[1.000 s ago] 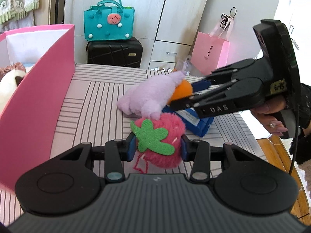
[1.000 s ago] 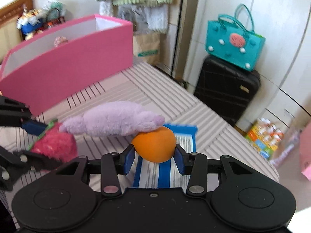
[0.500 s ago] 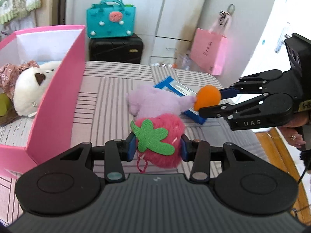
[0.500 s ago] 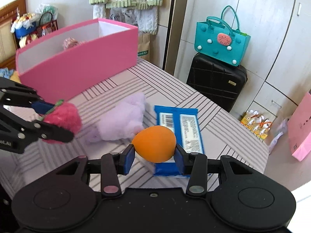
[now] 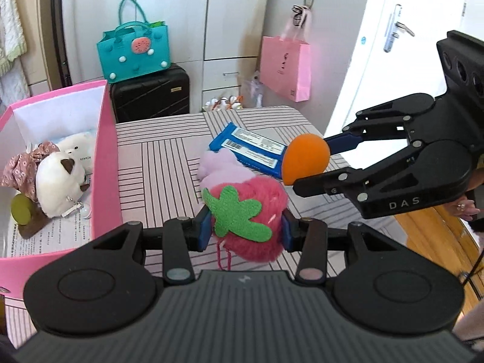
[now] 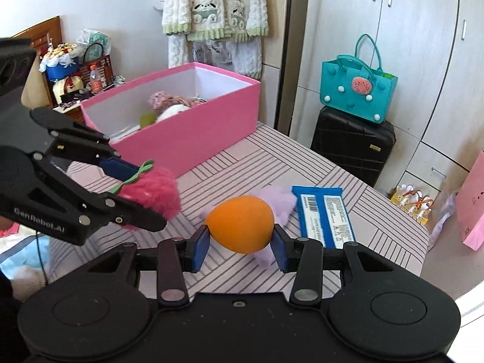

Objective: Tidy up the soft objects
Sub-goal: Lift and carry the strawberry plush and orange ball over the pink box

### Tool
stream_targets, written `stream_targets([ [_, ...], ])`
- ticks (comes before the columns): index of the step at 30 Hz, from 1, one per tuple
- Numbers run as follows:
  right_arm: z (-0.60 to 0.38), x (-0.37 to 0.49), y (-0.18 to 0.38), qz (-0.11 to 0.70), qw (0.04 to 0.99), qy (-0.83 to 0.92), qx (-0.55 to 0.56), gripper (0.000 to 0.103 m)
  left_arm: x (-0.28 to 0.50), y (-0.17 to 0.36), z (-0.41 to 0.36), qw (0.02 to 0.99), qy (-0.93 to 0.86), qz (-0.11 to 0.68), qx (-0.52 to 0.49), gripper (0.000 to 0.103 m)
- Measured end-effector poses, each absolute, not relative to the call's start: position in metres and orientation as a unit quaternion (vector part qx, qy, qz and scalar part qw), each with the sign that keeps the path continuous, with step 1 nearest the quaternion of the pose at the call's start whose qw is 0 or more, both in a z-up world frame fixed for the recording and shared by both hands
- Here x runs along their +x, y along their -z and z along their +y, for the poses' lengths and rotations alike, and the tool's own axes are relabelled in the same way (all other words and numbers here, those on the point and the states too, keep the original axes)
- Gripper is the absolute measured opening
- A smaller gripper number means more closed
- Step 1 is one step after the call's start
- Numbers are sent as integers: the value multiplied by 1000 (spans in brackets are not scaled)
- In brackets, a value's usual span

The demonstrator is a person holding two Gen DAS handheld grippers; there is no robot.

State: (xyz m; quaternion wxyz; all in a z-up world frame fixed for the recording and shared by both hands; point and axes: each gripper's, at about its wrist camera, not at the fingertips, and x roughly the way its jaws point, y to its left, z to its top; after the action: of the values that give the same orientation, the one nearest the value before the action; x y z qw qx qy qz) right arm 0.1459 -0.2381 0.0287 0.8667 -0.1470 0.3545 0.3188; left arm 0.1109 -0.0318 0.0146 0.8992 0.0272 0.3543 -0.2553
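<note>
Strawberry plush (image 5: 246,222) and orange ball (image 6: 240,225) gripped above table.

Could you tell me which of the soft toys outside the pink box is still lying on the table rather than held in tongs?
The pale purple plush; the strawberry plush and the orange ball are each gripped.

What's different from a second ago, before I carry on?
Both claws have lifted their loads off the table: the left claw with the strawberry plush, the right claw with the orange ball, which has drawn away from the purple plush. Both grips are unchanged. The purple plush, blue packet and pink box stayed put.
</note>
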Motion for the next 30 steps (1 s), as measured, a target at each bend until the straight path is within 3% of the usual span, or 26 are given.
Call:
stream_targets([
  [16, -197, 98, -69, 304, 870, -357, -155, 50, 80, -59, 7, 889, 283, 357, 44, 43],
  [30, -160, 118, -78, 281, 862, -407, -114, 51, 77, -98, 66, 904, 238, 348, 65, 44],
])
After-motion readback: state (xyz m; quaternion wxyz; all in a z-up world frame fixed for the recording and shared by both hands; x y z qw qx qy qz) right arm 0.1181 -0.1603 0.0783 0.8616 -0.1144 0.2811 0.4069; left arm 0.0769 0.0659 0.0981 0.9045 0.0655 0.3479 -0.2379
